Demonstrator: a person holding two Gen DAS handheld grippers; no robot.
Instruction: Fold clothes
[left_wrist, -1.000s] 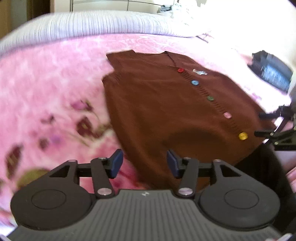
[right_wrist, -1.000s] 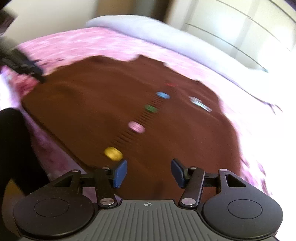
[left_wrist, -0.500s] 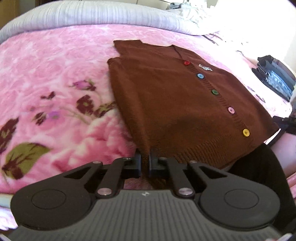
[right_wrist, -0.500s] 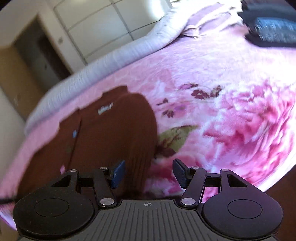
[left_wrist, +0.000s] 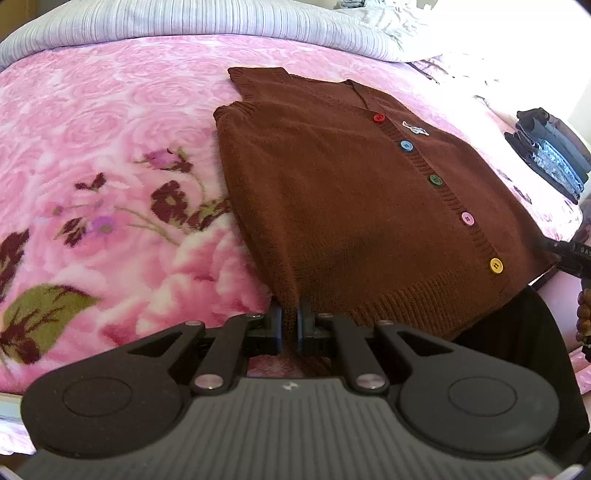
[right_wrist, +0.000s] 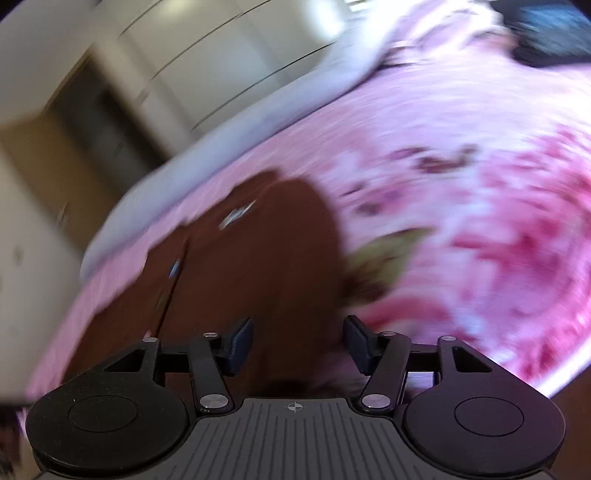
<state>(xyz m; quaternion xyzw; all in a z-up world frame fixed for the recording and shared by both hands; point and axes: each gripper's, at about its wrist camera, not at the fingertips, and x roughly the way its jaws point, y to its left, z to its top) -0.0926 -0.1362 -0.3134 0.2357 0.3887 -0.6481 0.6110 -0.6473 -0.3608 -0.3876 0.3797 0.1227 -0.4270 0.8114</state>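
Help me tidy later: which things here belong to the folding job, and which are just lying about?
Job:
- brown cardigan
- left gripper, clamped on its hem
- right gripper, open

Lying about:
- dark folded pile
- white pillow
- pink floral blanket, the work surface

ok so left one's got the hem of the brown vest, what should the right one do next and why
Probably close the right gripper on the hem. The left gripper is already shut on the near left corner of the vest, while the right one is open, its fingers either side of the vest's other bottom corner. Both corners need holding before the hem can be lifted and folded.
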